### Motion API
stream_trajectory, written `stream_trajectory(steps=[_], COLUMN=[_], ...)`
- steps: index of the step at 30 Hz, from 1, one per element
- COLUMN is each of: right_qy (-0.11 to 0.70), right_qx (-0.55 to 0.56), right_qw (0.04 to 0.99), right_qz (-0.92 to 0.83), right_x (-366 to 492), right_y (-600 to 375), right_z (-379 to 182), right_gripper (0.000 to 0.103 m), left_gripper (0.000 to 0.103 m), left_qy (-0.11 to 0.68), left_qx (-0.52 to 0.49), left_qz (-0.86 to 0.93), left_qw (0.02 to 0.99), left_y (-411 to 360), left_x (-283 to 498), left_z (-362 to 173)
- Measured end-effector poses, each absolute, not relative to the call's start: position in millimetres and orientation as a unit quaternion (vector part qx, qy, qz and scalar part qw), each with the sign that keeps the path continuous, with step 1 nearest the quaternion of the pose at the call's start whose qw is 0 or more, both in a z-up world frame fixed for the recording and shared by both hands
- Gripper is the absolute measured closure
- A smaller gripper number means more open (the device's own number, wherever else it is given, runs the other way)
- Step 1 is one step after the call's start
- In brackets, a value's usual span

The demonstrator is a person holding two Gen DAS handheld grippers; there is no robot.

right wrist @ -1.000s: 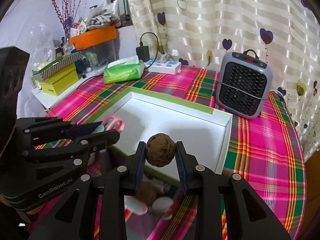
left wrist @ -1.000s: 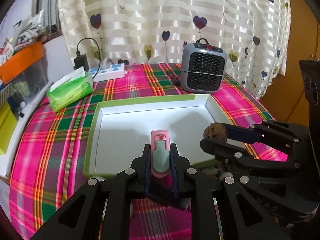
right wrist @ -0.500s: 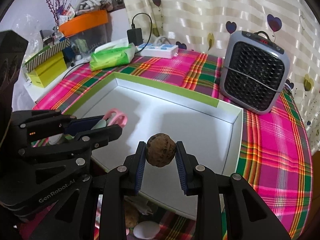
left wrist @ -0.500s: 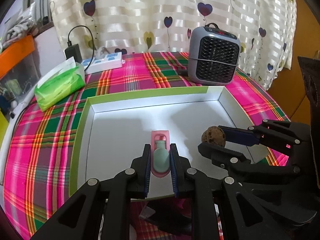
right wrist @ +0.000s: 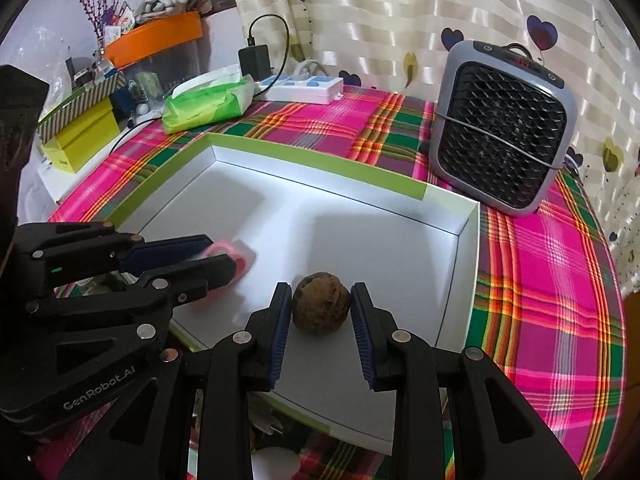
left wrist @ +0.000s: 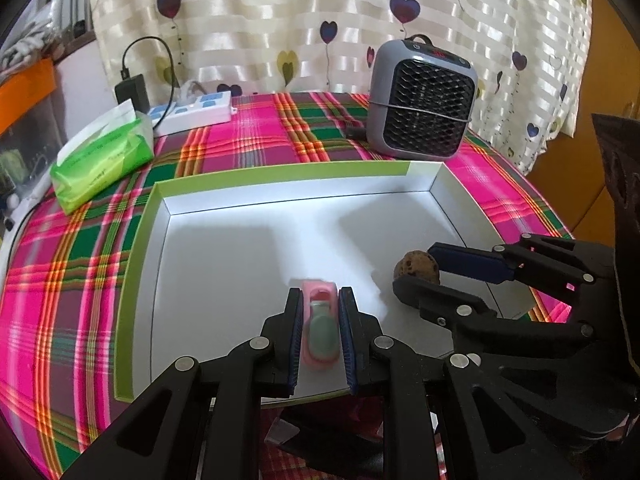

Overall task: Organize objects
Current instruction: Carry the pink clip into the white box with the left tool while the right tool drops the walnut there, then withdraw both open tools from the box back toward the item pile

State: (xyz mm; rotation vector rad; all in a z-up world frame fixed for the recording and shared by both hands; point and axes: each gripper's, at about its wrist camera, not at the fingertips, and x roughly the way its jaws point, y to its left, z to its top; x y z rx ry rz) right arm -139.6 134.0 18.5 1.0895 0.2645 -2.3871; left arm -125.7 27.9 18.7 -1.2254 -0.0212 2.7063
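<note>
A shallow white box with a green rim (left wrist: pixel 280 172) (right wrist: pixel 320 164) lies on the plaid tablecloth. Low over its near part, my left gripper (left wrist: pixel 320 292) (right wrist: pixel 222 252) is shut on a pink holder with a grey-green oval piece (left wrist: pixel 320 332), which looks blurred. To its right, a brown wrinkled walnut (right wrist: pixel 320 308) (left wrist: pixel 416 266) rests on the box floor between the fingers of my right gripper (right wrist: pixel 321 286) (left wrist: pixel 414 268). Those jaws are opening, and thin gaps show on both sides of the walnut.
A grey fan heater (left wrist: pixel 422 100) stands behind the box at the right. A green tissue pack (left wrist: pixel 104 160) and a white power strip (left wrist: pixel 192 112) lie at the back left. Yellow boxes (right wrist: pixel 80 136) and an orange bin (right wrist: pixel 160 36) sit beyond the table's left edge. Small objects lie below the box's near edge.
Both grippers have moved forward and down into the box. The walnut now sits on the box floor and the right jaws have widened off it. The pink holder looks blurred.
</note>
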Motion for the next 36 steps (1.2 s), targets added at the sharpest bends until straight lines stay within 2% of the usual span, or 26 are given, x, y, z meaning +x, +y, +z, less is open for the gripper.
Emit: stream_trajectory(steps=[6,36], right_qy=[0.090,0.082], right_qx=[0.380,0.352], right_qw=[0.253,0.254], right_qz=[-0.885,-0.897], right_x=[-130.2,-58.2], right_y=[136.4,153.0], right_z=[28.7,46.5], right_gripper=[0.061,0.061], left_gripper=[0.087,0.088], left_qy=[-0.012,0.017], left_qx=[-0.396,-0.359], left_qz=[0.915,0.930], left_qw=[0.082,0.075], left_y=[26.4,46.3], left_x=[-116.9,-35.4], left_z=[27.9,45.7])
